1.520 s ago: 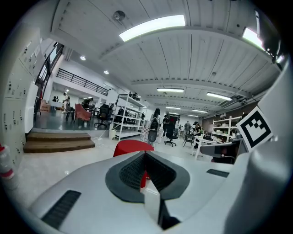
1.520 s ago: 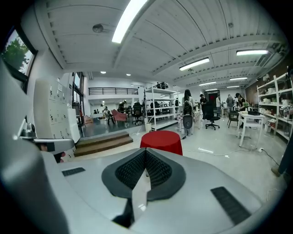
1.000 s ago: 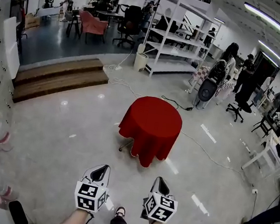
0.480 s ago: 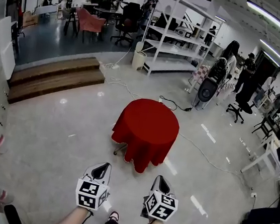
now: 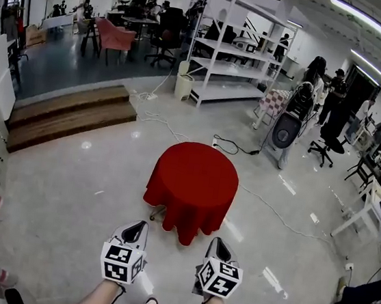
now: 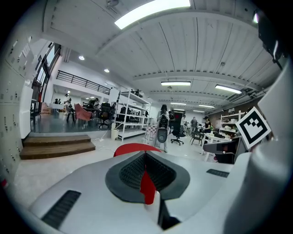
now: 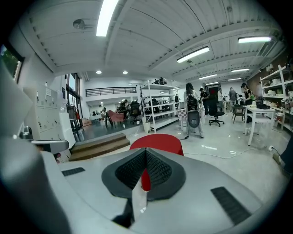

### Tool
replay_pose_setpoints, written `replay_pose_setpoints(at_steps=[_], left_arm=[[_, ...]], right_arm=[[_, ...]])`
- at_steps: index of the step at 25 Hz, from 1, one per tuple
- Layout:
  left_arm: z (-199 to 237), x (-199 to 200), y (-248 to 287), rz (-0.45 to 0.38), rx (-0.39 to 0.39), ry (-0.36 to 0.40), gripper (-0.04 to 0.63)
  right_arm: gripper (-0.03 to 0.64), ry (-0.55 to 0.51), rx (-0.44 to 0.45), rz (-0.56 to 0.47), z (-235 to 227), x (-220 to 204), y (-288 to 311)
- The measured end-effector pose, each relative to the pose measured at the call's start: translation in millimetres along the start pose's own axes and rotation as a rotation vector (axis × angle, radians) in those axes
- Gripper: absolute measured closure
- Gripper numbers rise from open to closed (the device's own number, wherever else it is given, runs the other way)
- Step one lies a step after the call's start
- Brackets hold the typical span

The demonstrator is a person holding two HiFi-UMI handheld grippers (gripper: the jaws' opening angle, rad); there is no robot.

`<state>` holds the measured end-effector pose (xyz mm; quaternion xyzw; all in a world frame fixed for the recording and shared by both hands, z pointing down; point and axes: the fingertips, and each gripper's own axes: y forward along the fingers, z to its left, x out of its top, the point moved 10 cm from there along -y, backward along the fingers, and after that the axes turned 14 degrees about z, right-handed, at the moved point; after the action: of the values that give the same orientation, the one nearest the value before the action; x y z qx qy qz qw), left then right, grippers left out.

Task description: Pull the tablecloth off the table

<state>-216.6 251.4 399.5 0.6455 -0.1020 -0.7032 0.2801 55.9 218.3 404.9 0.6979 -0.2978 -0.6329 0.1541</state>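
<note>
Draping a small round tabletop, the soft red fabric tablecloth [image 5: 192, 182] hangs in folds above the glossy grey floor [image 5: 76, 189], well ahead. Probably light and limp, so pinch the near hanging hem. Both the left tongs [image 5: 137, 227] and right tongs [image 5: 218, 243] are closed and empty.

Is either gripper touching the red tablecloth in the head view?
No, the left gripper and the right gripper are both apart from the red tablecloth, with floor showing between.

I see the cloth [image 5: 193, 183] at centre as matt red fabric with soft folds; the floor [image 5: 68, 195] around it is glossy, the steps [image 5: 67, 115] upper left wooden.
</note>
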Motion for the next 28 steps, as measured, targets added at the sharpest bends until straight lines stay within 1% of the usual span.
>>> replay_pose_setpoints(at_steps=[11,19,23,28], left_arm=[[-17,38,53,0.005,0.04,0.005,0.577],[-33,43,69,0.031,0.044,0.037,0.577],[-31,38,71,0.057,0.067,0.03,0.577],[-26,42,82,0.044,0.072,0.027,0.577]], right_arm=[[0.592,0.01,0.026,-0.008,-43,43,41],[0.592,0.053,0.049,0.018,-59,41,59],[0.592,0.069,0.059,0.042,-62,33,64],[0.592,0.056,0.051,0.038,-65,30,69]])
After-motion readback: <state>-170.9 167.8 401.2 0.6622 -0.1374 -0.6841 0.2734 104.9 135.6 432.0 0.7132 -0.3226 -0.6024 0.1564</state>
